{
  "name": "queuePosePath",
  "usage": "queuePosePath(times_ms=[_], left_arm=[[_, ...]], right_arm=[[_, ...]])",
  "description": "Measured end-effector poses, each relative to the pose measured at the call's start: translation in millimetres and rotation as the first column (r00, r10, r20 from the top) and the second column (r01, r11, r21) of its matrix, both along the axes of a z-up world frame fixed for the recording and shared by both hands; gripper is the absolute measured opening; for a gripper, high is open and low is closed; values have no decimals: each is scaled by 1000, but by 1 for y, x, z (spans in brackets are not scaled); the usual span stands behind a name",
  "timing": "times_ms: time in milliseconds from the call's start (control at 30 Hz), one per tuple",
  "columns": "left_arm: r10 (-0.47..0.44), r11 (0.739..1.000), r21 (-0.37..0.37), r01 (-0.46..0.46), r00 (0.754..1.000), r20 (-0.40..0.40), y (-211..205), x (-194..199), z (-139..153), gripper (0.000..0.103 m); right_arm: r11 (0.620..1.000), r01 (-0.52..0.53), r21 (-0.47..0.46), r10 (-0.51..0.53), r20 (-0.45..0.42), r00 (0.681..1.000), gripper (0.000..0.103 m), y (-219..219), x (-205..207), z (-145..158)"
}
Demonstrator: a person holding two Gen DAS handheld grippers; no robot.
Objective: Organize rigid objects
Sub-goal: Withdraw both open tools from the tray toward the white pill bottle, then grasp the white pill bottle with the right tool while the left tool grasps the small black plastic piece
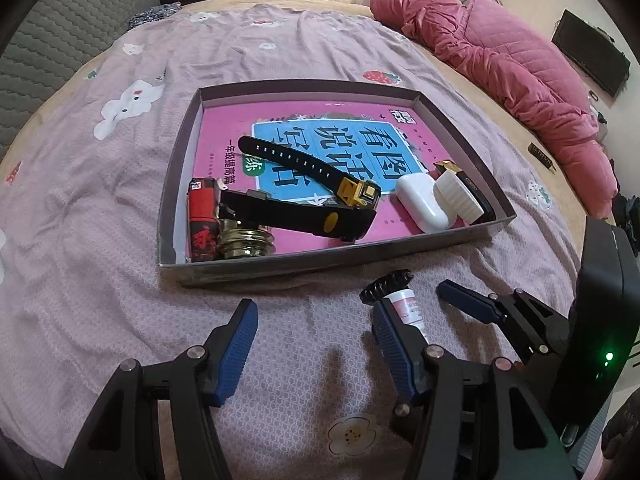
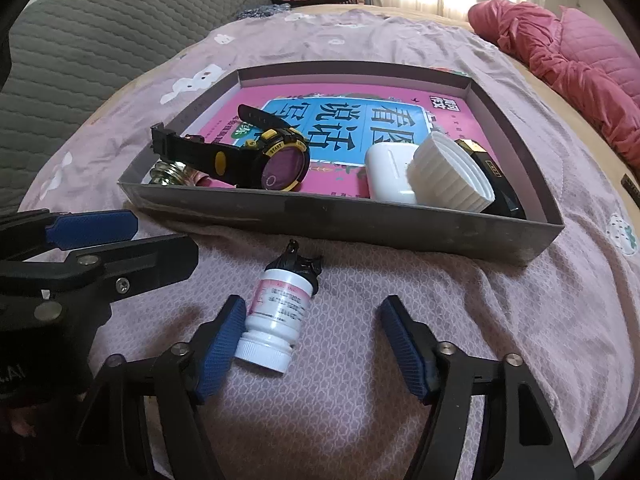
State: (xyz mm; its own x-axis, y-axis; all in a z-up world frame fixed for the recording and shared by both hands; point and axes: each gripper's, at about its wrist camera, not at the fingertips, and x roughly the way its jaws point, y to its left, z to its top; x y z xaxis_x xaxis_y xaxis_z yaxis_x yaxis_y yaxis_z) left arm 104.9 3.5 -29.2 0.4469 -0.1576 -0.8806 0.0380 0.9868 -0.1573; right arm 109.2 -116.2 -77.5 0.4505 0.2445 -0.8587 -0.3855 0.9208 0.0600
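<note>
Bottle (image 2: 276,312): small, white, lying on its side on the bed sheet (image 2: 400,420) just in front of the tray, cap toward the camera; a black toothed clip (image 2: 306,264) at its far end.
Right gripper (image 2: 312,344): jaws spread around the bottle, left pad against its side, right pad well apart; nothing clamped.
Left gripper (image 1: 314,348): jaws wide, empty, over bare sheet beside the bottle.
Tray (image 2: 360,220): shallow grey box on the bed, floored by a pink and blue book (image 1: 320,140).
Tray contents: black and yellow watch (image 2: 260,156), white earbud case (image 2: 386,176), ribbed white cap (image 2: 448,176), red lighter (image 1: 202,220), brass piece (image 1: 244,240).
</note>
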Motion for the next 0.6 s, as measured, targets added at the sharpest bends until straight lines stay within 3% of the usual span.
queuePosePath(times_ms=[300, 600], left_arm=[[-21, 1000, 5, 21, 1000, -20, -8, 5, -8, 60], [-66, 998, 11, 67, 997, -33, -22, 8, -18, 60]], right_arm=[[1000, -5, 13, 5, 2, 1000, 37, -13, 0, -1], [1000, -8, -4, 8, 13, 1000, 28, -28, 0, 0]])
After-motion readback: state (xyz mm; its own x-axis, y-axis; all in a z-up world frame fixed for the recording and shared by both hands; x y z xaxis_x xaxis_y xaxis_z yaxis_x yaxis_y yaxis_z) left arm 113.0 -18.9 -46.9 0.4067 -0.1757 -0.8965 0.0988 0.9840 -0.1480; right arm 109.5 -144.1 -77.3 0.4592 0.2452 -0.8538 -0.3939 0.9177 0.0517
